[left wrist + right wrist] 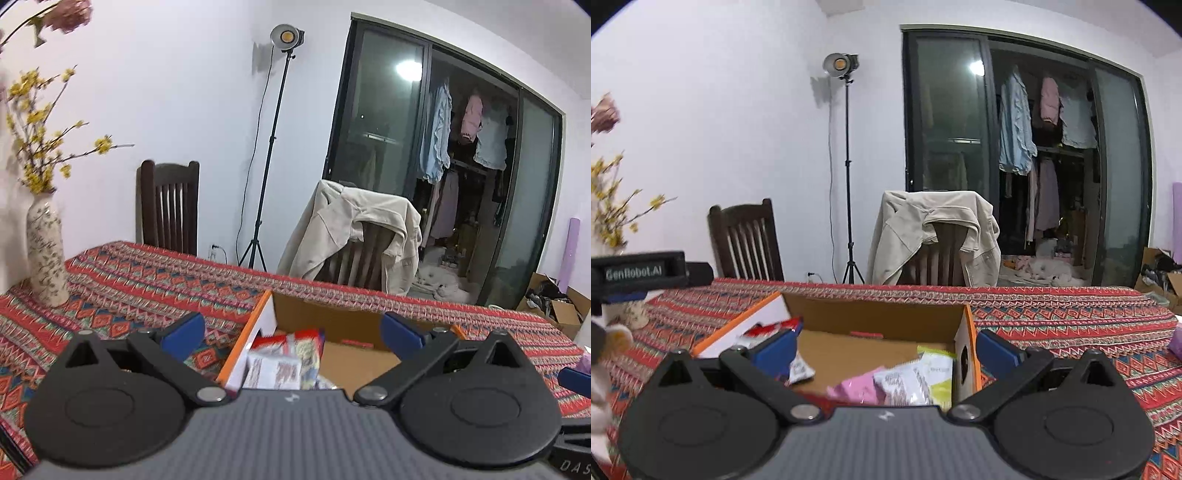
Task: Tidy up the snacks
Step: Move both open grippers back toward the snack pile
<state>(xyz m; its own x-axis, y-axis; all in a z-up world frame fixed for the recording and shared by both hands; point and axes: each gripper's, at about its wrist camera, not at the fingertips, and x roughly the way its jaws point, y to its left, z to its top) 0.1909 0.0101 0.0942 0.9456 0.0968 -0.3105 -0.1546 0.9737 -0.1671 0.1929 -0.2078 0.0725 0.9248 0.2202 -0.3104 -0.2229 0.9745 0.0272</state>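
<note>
Snacks [908,380] lay in the box [871,314] under both wide-spread, empty grippers [293,332] [886,345]; a vase [46,254] stood far left.

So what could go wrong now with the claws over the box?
1. The right claw is wide open and straddles the box wall; coming down, a finger might catch that wall and shove the box.
2. The packets lie overlapping in a loose pile, so a grab could pinch two or let one slip.
3. The vase stands tall near the left claw; a wide swing could perhaps tip it.
</note>
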